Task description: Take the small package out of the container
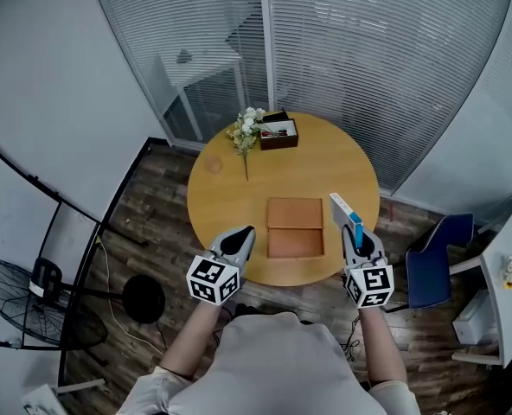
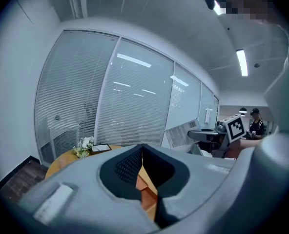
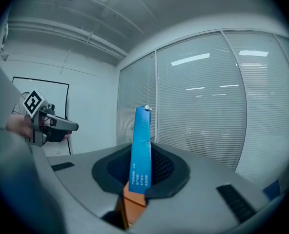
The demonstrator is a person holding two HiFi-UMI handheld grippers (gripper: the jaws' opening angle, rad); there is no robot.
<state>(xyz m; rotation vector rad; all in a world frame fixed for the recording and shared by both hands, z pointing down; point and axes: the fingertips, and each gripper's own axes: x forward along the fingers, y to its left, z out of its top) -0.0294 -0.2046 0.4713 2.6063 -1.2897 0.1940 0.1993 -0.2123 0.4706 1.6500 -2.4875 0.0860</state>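
Observation:
A flat brown container (image 1: 295, 228) lies open on the round wooden table (image 1: 230, 188), near its front edge. The small package (image 1: 345, 213), white with a blue edge, stands up to the right of the container with my right gripper (image 1: 353, 234) shut on its lower end. In the right gripper view the package (image 3: 141, 145) rises upright from between the jaws of the right gripper (image 3: 139, 177). My left gripper (image 1: 242, 237) hovers at the container's left front corner; its jaws are shut with nothing between them. In the left gripper view the jaws of the left gripper (image 2: 143, 152) meet at the tips.
At the table's far side lie a small bunch of white flowers (image 1: 246, 129) and a dark box (image 1: 278, 133) with small items. A blue chair (image 1: 432, 268) stands to the right, a floor fan (image 1: 12, 303) to the left. Glass walls with blinds (image 1: 368, 50) run behind the table.

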